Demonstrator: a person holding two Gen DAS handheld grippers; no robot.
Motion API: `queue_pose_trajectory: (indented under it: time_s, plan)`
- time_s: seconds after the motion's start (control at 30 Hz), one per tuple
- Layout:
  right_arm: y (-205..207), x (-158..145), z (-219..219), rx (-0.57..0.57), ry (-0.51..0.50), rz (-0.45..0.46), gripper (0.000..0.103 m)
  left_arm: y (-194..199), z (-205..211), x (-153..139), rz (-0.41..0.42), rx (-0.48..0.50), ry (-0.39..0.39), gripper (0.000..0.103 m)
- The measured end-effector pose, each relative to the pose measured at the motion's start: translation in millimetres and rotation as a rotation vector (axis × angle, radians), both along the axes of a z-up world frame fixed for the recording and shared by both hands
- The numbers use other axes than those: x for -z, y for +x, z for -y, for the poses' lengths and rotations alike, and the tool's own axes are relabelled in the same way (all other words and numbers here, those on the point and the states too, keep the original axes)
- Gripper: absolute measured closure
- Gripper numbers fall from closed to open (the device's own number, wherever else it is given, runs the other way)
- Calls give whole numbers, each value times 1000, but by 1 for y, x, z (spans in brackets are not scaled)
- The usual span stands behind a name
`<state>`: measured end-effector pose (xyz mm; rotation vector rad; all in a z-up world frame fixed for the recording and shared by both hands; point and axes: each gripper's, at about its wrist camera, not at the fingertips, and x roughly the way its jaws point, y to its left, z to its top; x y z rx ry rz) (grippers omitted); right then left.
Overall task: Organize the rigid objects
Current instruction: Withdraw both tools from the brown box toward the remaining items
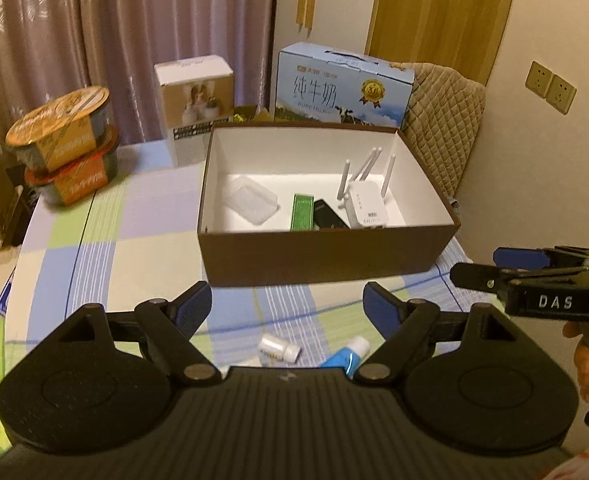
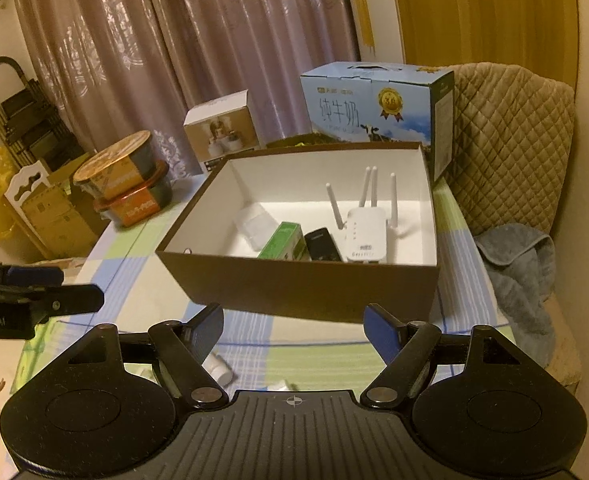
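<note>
Over the table's near edge: both grippers angle down toward the brown box.
Left gripper (image 1: 287, 304): black arms, blue pads, jaws wide apart, nothing between them, touching nothing.
Right gripper (image 2: 293, 326): same build, jaws wide, empty; in the left wrist view it juts in from the right, a hand (image 1: 588, 364) around its grip.
Table (image 1: 94, 248): checked cloth in blue, green and cream.
White bottle (image 1: 278, 349): small cylinder lying on its side near the table's near edge.
Blue tube (image 1: 344, 354): just right of the bottle, also lying flat.
Brown box (image 1: 326, 254): open cardboard, white inside, mid-table.
Box contents: clear plastic tray (image 1: 250, 200), green carton (image 1: 303, 212), black flat item (image 1: 328, 215), white router (image 1: 364, 202) with four upright antennas.
</note>
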<state>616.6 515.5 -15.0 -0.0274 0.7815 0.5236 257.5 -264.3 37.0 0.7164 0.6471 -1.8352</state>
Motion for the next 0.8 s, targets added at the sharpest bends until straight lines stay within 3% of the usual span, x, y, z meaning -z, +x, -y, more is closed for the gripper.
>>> queue_pose_trajectory:
  time_s: [0.3,0.8]
  plan:
    - [-18,18,1,16,-21,-59,29,13,-24,26,18,-33,72,23]
    - [-45,89,-4,19,-95,-253,29,38,-51,91,98,-113,235,23]
